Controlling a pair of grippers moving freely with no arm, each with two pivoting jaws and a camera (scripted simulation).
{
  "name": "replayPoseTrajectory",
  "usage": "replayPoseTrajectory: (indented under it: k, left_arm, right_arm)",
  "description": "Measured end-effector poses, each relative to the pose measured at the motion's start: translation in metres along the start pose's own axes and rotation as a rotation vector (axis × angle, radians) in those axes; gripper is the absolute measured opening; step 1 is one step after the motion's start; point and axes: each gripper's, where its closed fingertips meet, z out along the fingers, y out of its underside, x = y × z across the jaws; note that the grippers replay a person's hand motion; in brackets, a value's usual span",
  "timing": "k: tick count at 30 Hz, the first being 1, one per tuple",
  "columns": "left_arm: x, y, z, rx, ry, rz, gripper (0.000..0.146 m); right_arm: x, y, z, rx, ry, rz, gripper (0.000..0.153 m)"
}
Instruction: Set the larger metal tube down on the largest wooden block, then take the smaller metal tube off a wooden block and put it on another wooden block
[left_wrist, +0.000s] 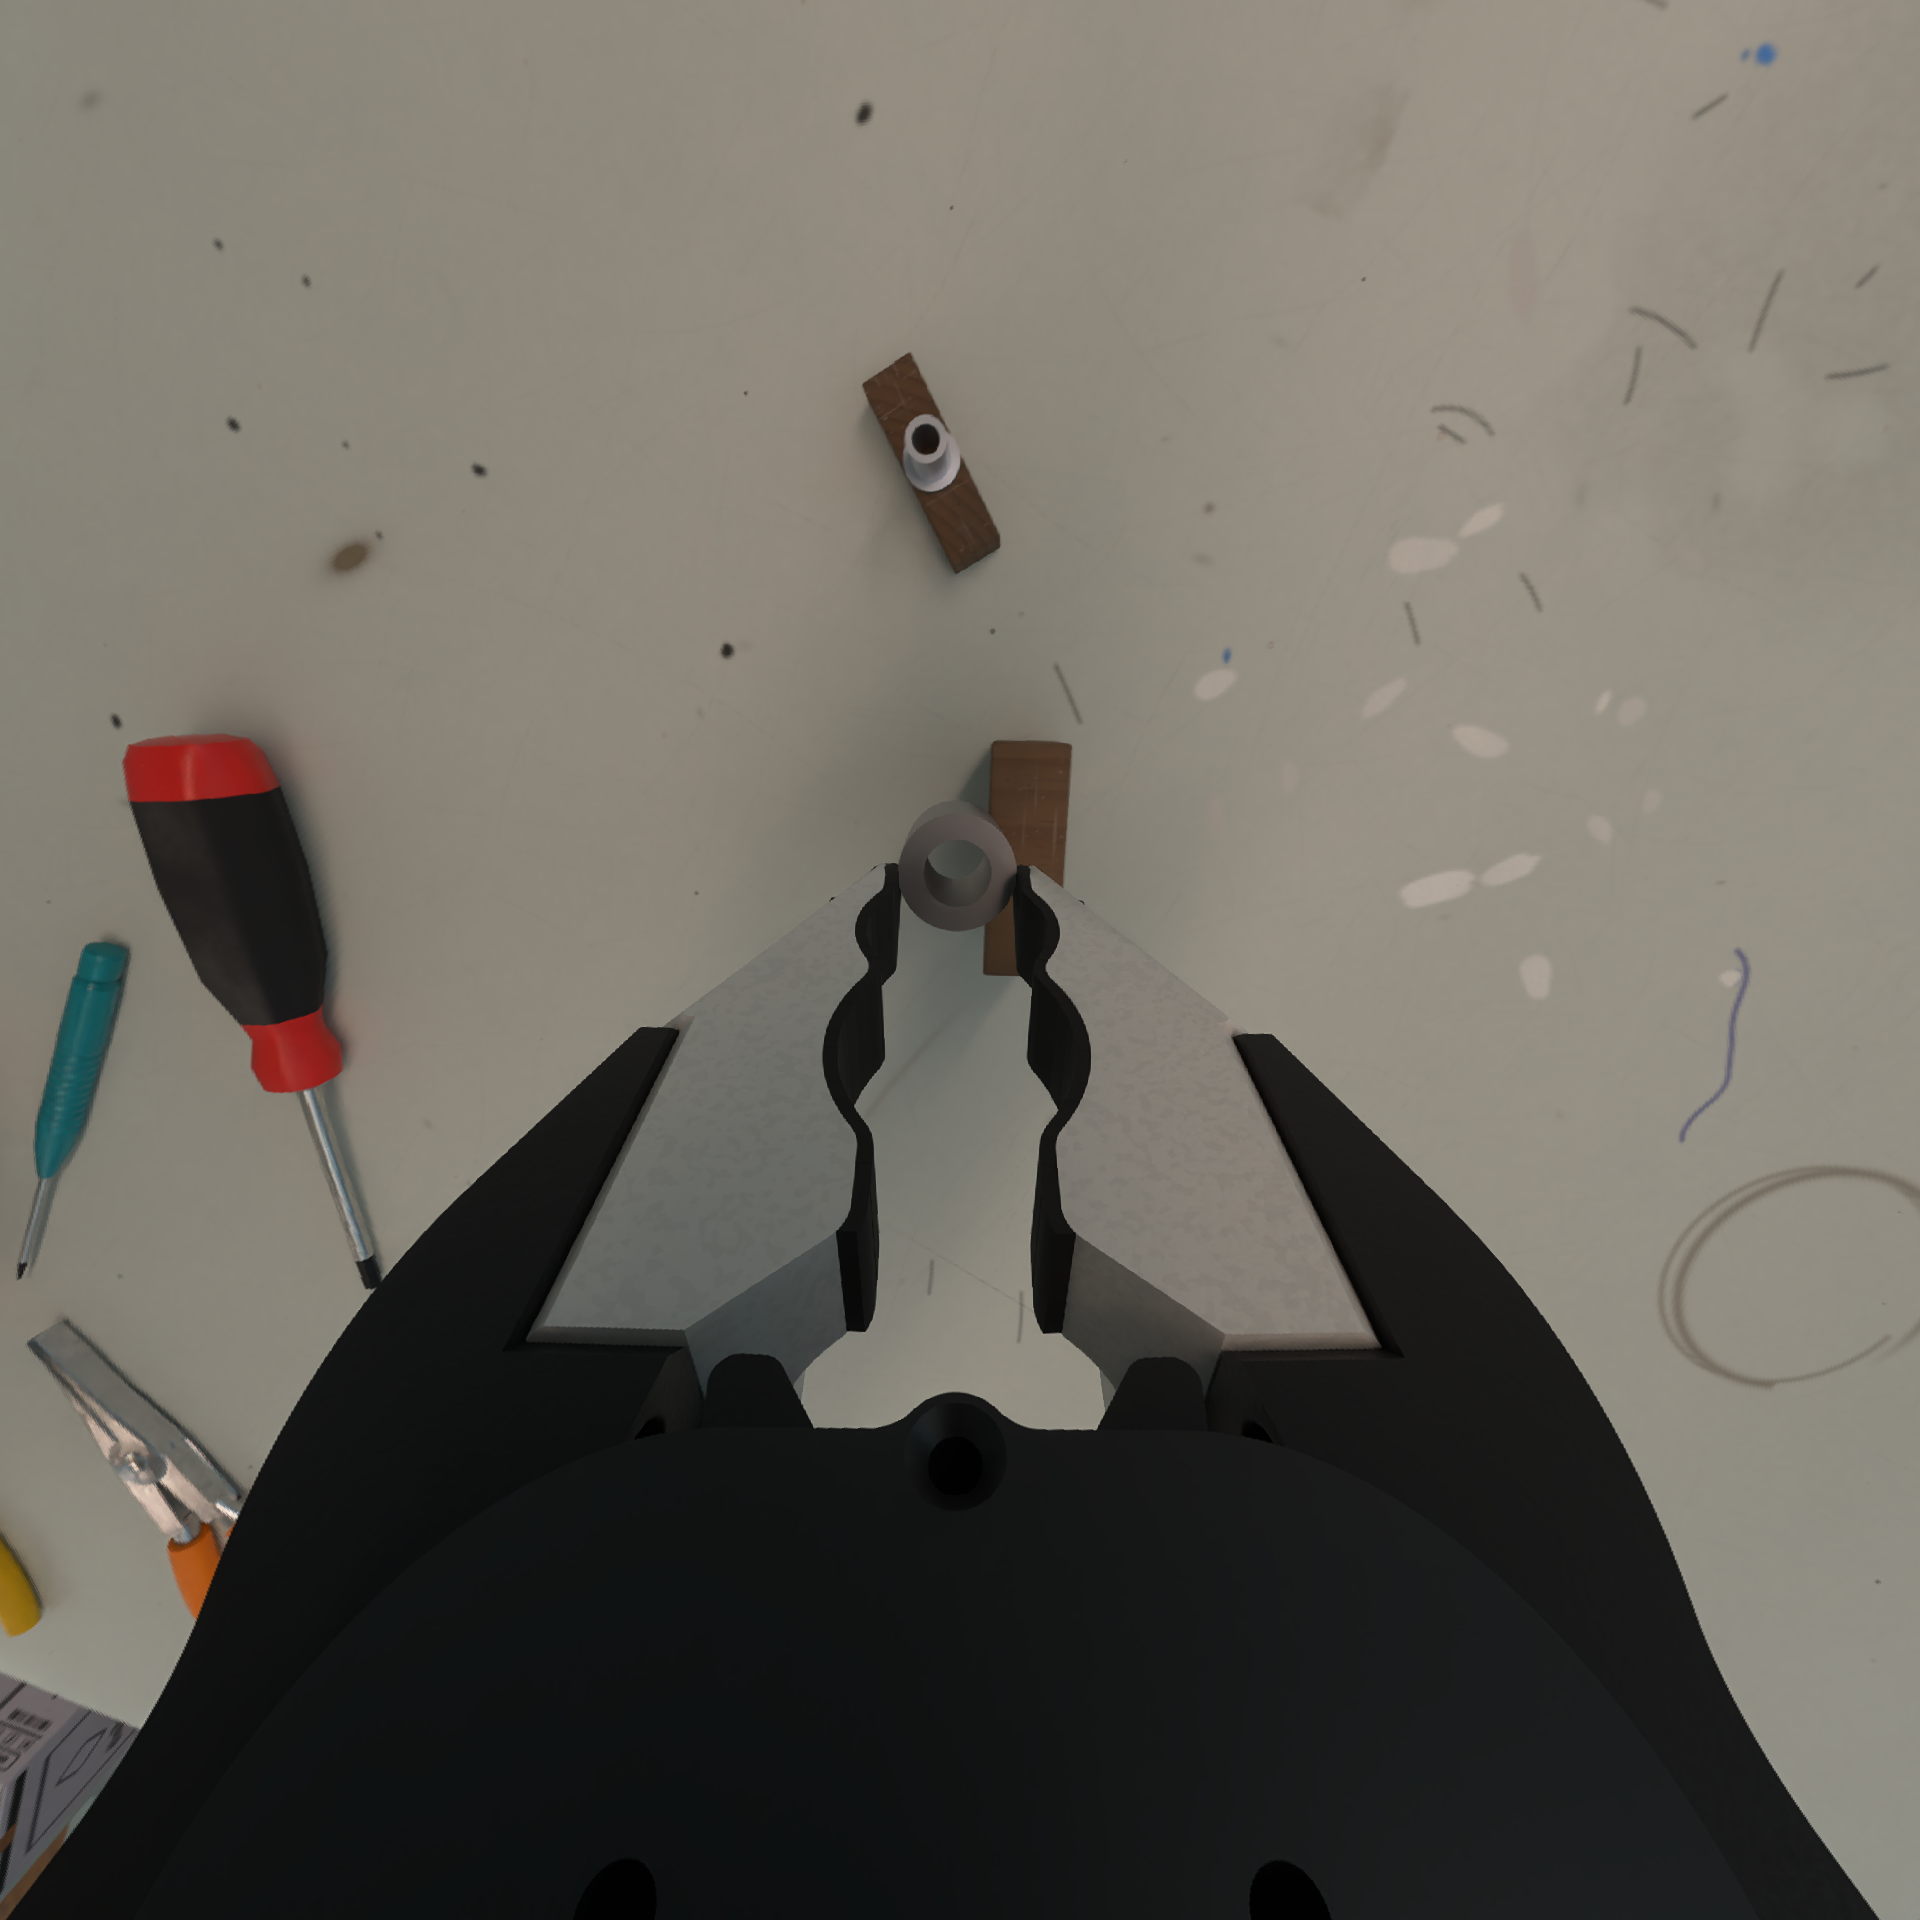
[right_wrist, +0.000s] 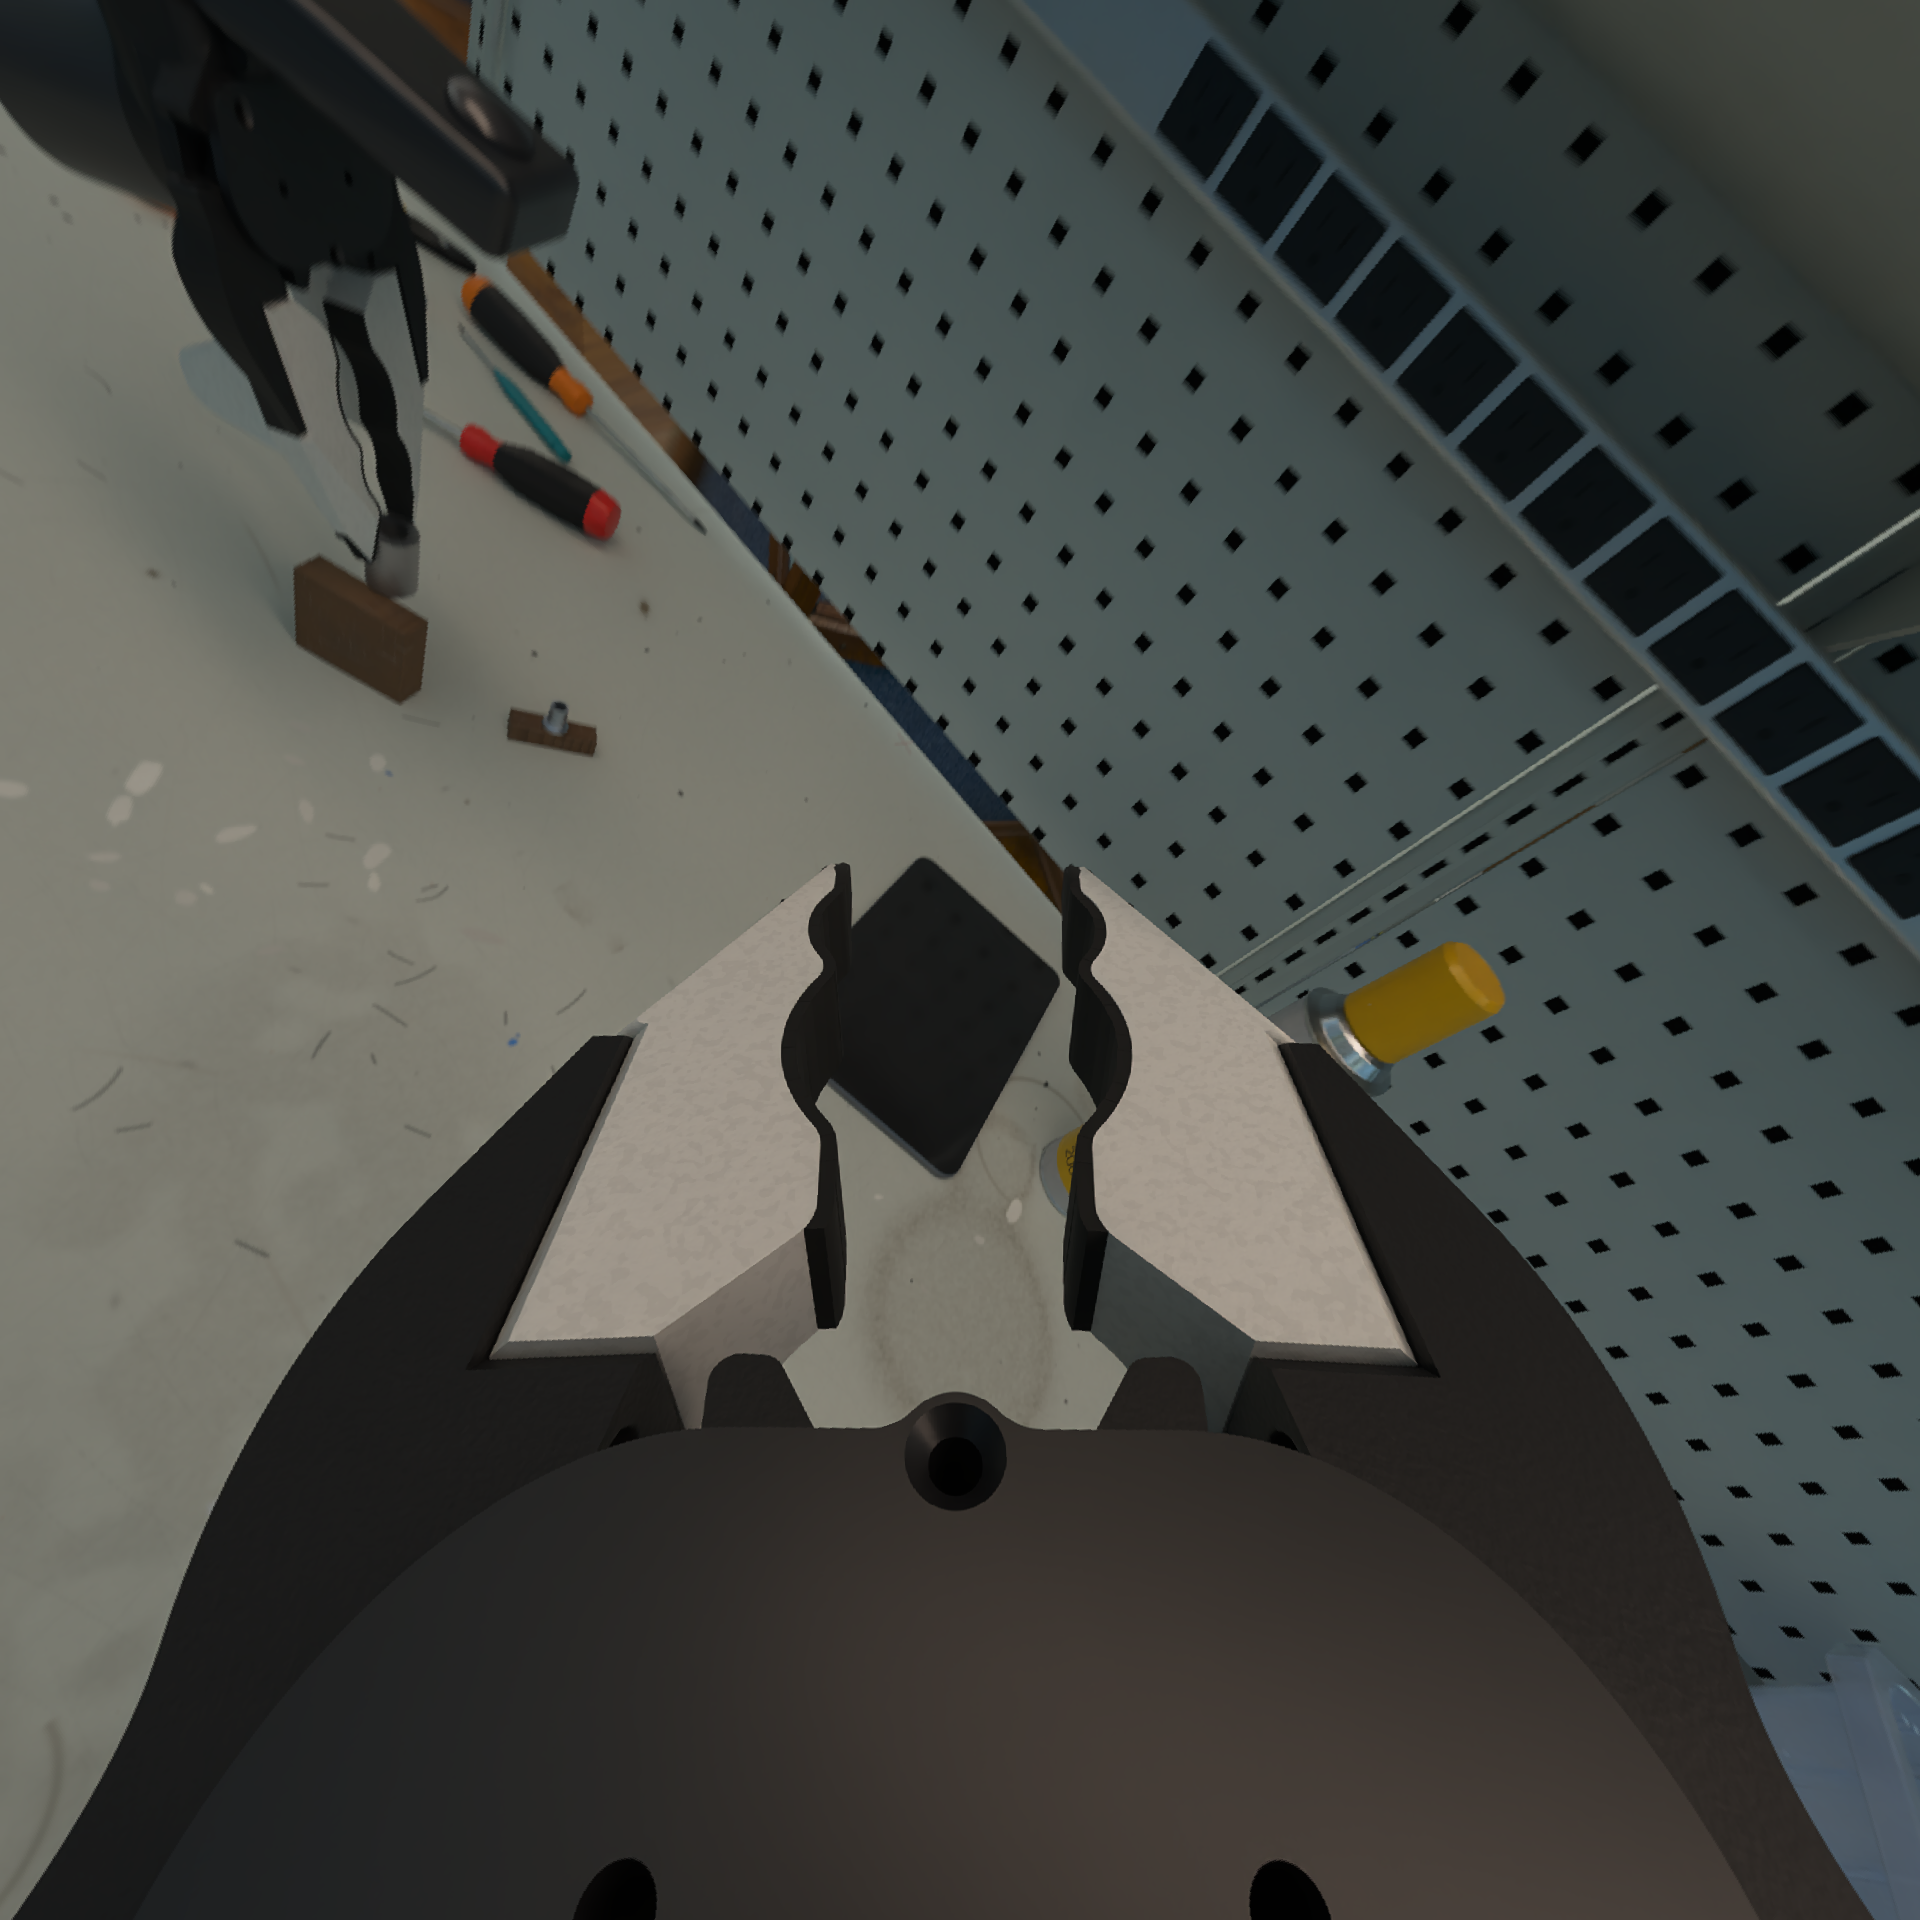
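Observation:
My left gripper (left_wrist: 956, 878) is shut on the larger metal tube (left_wrist: 956, 868), a thick grey ring held at the fingertips. The largest wooden block (left_wrist: 1031, 821) lies just right of the tube and partly under my right finger. In the right wrist view the left gripper (right_wrist: 390, 525) holds the tube (right_wrist: 396, 563) at the far corner of that block (right_wrist: 358, 634); I cannot tell if they touch. The smaller metal tube (left_wrist: 928, 449) stands upright on a smaller wooden block (left_wrist: 961, 520) farther ahead, and both show in the right wrist view (right_wrist: 552, 727). My right gripper (right_wrist: 956, 894) is open and empty, far from the blocks.
A red-and-black screwdriver (left_wrist: 234, 904), a teal tool (left_wrist: 73, 1060) and a metal clamp (left_wrist: 135, 1444) lie at the left. A black plate (right_wrist: 940, 1013) lies under my right gripper. A pegboard wall (right_wrist: 1247, 623) with a yellow-capped peg (right_wrist: 1418, 1003) borders the bench.

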Motion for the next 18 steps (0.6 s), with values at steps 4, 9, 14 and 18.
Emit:
replayPoseTrajectory:
  k: [4,9,14,18]
  left_arm:
    - [0.008,0.0,-0.002,0.012,0.043,-0.004,0.021]
    - [0.011,0.01,0.0,-0.031,0.088,-0.076,0.026]
    - [0.019,0.015,-0.003,-0.032,0.214,-0.223,0.037]
    - [0.023,0.022,-0.006,-0.054,0.237,-0.263,0.037]
  right_arm:
    - [-0.008,0.011,0.01,-0.057,-0.02,-0.029,0.04]
    - [-0.01,0.021,0.017,-0.101,-0.02,-0.046,0.041]
    - [-0.007,0.028,0.02,-0.121,-0.011,-0.051,0.041]
    - [-0.005,0.035,0.021,-0.145,-0.008,-0.053,0.041]
